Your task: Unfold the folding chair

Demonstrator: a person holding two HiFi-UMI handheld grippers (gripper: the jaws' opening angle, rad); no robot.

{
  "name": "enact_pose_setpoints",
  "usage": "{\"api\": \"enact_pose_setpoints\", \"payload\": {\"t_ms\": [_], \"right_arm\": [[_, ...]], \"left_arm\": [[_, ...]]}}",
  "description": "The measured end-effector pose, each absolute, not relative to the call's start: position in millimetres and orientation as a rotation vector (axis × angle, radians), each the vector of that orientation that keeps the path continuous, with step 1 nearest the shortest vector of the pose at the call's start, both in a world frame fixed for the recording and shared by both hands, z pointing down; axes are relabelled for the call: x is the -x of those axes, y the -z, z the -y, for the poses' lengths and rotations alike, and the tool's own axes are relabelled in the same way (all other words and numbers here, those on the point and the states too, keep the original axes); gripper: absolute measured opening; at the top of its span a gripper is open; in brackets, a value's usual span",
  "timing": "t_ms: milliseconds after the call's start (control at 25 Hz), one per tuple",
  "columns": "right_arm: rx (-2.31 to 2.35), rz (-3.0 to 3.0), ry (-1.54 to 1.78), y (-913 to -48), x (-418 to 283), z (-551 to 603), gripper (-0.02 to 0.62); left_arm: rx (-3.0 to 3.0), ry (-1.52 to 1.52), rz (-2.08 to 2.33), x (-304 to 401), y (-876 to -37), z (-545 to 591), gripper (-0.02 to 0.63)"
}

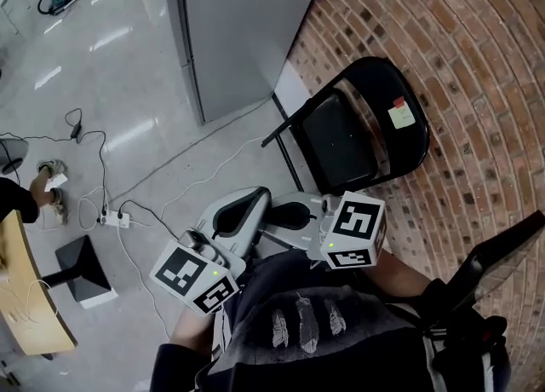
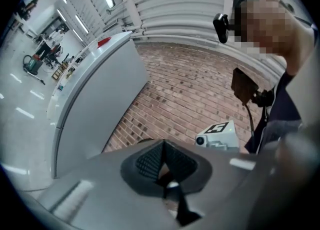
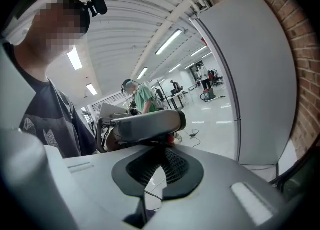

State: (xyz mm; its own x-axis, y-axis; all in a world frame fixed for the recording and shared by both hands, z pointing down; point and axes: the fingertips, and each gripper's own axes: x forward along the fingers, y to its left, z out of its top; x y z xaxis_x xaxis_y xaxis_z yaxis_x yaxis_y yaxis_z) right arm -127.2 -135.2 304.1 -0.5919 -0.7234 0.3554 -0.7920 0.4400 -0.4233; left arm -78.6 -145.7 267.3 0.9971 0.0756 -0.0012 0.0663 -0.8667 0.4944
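Observation:
A black folding chair stands by the brick wall with its seat down and its legs spread. A pale sticker sits on its backrest. Both grippers hang close in front of my body, short of the chair and touching nothing. My left gripper points right toward the other one and is shut, with nothing between its pads. My right gripper points left and slightly down. It is also shut and empty, and the left gripper's grey body lies across its view.
A tall grey cabinet stands left of the chair against the brick wall. Cables and a power strip lie on the floor at left, near a black stand base and a wooden table. Another person stands farther off.

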Motion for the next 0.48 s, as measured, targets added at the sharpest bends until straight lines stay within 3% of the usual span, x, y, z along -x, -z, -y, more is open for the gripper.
{"api": "enact_pose_setpoints", "payload": {"t_ms": [480], "right_arm": [[-1.484,2.722,-0.978,-311,17,99,0.002]], "left_arm": [[-2.733,-0.364,-0.147,-38,-284,98,0.0]]}}
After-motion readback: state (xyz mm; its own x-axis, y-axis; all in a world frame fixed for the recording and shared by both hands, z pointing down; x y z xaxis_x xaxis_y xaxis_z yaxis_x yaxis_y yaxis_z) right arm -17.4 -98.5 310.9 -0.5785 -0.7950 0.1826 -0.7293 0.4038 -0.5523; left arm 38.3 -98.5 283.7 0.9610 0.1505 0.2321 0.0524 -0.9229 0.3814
